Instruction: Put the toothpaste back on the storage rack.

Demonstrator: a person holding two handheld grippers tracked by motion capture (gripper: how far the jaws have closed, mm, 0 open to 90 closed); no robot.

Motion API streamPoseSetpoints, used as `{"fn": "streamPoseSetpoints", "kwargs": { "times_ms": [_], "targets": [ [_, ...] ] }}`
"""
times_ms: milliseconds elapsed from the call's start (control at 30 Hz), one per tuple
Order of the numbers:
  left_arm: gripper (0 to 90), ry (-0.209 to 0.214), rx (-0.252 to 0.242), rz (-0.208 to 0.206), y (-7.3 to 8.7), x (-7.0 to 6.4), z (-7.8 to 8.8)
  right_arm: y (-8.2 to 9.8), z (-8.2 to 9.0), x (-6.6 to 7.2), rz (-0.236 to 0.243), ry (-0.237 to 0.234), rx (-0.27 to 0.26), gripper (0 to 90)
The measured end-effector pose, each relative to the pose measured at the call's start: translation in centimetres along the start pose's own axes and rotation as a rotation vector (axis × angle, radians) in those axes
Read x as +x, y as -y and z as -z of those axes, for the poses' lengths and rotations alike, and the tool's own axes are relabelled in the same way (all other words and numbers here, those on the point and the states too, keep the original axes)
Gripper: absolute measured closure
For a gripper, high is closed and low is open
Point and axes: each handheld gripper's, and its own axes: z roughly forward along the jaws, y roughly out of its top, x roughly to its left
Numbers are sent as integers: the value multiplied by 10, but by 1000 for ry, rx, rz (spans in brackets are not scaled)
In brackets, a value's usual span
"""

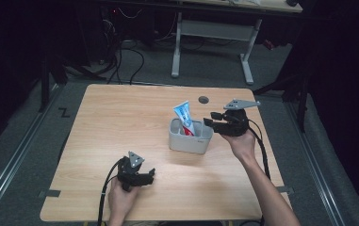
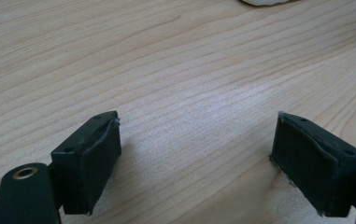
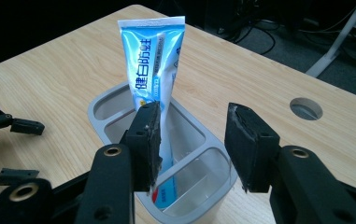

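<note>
1. Toothpaste tube [image 3: 153, 60]: blue and white, standing upright, crimped end up, in the middle compartment of the grey holder [image 1: 190, 137]; cap end down, hidden inside
2. Handling, judged: light, soft-walled and glossy, so likely to dent and slip under a hard squeeze; the flat crimped top or the upper body above the holder's rim looks the best place to take hold
3. Right gripper [image 3: 196, 140]: jaws partly spread, nothing between the pads; poised just above the holder's near end, the tube just beyond its left jaw, seemingly not touching
4. Left gripper [image 2: 196, 154]: jaws spread wide, empty, resting low over bare table [image 2: 175, 70], well apart from the holder
</note>
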Motion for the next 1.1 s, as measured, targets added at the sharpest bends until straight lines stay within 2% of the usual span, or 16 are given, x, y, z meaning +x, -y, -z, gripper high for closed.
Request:
{"fn": "streamPoseSetpoints", "kwargs": {
  "times_ms": [700, 900, 1100],
  "targets": [
    [160, 0, 3, -5, 0, 0, 0, 3, 23, -10, -28, 19, -54, 558],
    [160, 0, 3, -5, 0, 0, 0, 14, 32, -20, -76, 18, -72, 559],
    [160, 0, 3, -5, 0, 0, 0, 20, 44, -27, -98, 35, -94, 558]
  ]
}}
